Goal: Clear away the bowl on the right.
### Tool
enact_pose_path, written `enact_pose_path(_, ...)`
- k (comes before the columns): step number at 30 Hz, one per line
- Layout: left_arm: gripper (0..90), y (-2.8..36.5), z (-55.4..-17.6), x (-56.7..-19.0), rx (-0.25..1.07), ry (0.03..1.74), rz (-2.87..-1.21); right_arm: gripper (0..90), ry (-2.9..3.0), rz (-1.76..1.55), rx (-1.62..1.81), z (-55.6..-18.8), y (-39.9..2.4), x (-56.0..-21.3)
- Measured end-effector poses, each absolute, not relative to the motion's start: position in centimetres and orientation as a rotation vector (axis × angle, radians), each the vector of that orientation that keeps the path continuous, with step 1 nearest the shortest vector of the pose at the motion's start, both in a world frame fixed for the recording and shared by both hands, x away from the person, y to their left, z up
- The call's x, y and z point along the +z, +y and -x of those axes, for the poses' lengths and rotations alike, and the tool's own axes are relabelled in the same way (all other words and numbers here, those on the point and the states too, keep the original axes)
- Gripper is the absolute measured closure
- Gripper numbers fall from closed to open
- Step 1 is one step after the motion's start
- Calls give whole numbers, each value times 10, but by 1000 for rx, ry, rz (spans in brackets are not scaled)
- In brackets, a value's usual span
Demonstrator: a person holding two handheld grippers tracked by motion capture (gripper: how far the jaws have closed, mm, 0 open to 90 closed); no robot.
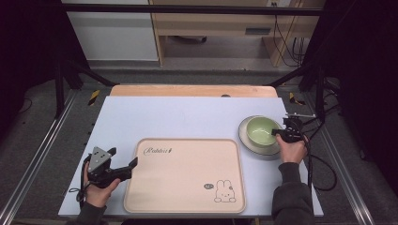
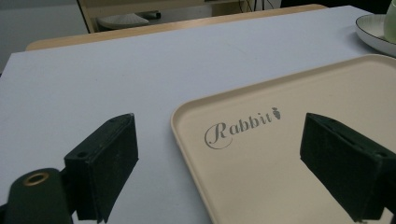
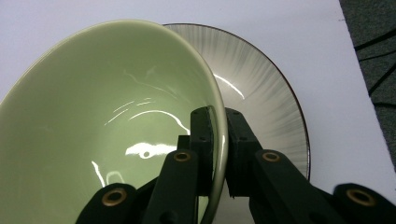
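Observation:
A pale green bowl [image 1: 261, 130] sits on a grey ribbed plate [image 1: 248, 142] at the right of the table. My right gripper [image 1: 279, 134] is shut on the green bowl's [image 3: 102, 135] right rim, one jaw inside and one outside, over the plate [image 3: 261, 88]. A beige tray [image 1: 185, 176] printed with "Rabbit" and a rabbit drawing lies at the front centre. My left gripper [image 1: 133, 164] stands open at the tray's left edge. In the left gripper view the tray's [image 2: 299, 140] near corner lies between the two jaws, with nothing held.
The table top is a light lilac-grey sheet [image 1: 187, 115] with a wooden edge [image 1: 192, 90] at the back. Black frame posts stand at both sides, and cables [image 1: 324, 164] trail off the right edge.

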State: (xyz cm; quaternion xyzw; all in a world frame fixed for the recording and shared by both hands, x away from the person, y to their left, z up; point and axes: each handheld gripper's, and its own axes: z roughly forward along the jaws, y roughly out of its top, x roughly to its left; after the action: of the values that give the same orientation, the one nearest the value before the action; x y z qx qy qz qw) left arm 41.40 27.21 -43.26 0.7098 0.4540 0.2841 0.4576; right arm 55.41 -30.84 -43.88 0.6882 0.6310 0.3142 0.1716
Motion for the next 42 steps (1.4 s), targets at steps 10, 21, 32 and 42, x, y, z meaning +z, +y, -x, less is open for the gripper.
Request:
enact_pose_path(10, 111, 272, -413, -432, 700, 1117, -1747, 833, 1799, -1914, 876, -552, -303, -434)
enact_pose_path(21, 111, 272, -413, -432, 700, 1117, -1745, 831, 1808, -1894, 870, -551, -301, -431)
enact_pose_path(32, 111, 272, -413, -431, 703, 1117, -1742, 830, 1805, -1896, 924, -548, -303, -427)
enact_pose_path(42, 111, 272, -413, -431, 701, 1114, -1739, 829, 1808, -1854, 992, -542, -300, -413)
